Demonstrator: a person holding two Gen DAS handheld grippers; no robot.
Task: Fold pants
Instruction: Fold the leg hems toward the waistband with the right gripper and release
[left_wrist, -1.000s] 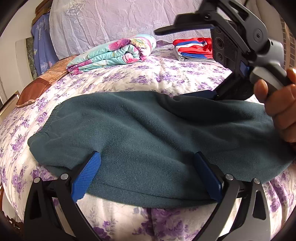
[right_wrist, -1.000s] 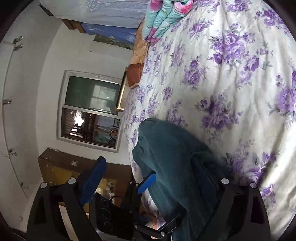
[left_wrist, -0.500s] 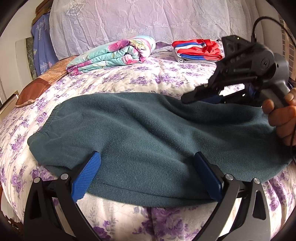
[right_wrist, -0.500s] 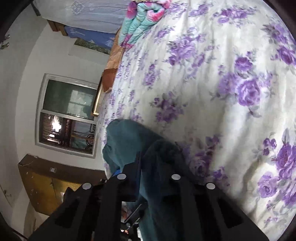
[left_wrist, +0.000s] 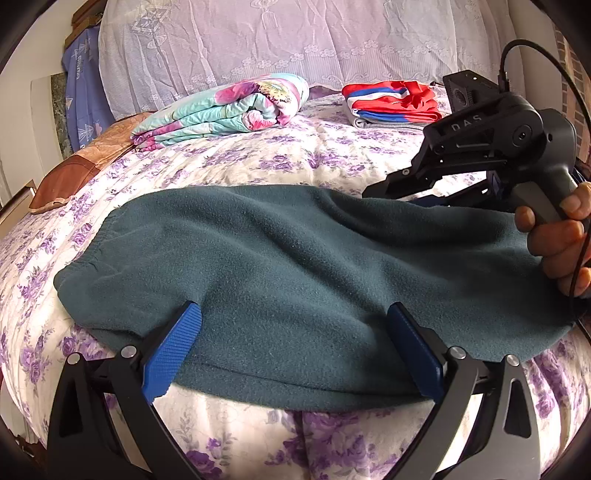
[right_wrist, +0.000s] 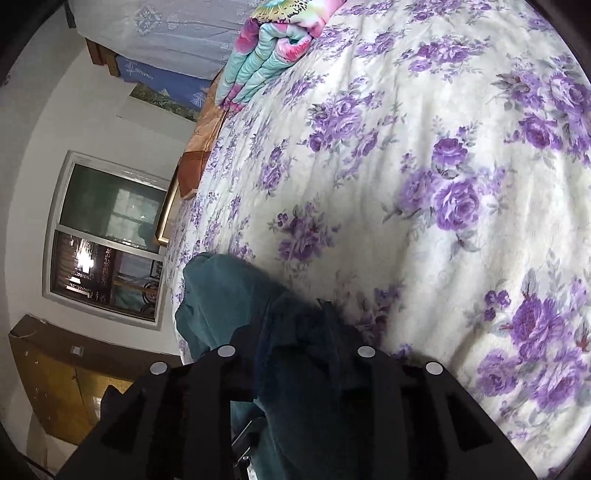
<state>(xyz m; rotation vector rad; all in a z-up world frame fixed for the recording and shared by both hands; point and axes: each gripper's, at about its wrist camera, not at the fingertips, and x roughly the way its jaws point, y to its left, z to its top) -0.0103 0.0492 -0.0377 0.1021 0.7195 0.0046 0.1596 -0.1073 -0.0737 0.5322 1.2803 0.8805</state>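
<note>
Clamping a bunched fold of the pants (right_wrist: 236, 299), the right tool (right_wrist: 295, 354) pinches little cloth, so a tug could slip it free. The left tool (left_wrist: 291, 343) gapes apart at the near hem; the pants lie spread across the bed (left_wrist: 295, 162).

Probably a home bedroom: a floral-quilted bed (left_wrist: 258, 162), folded blanket (left_wrist: 225, 107), lace curtain (left_wrist: 258, 44) and window (right_wrist: 107, 236).

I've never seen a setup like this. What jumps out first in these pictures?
The teal pants sprawl across the purple-flowered bed, nearest the camera. The left gripper hovers open at their near edge, while the right gripper is shut on their far edge. Behind lie a bright folded quilt and red clothes.
</note>
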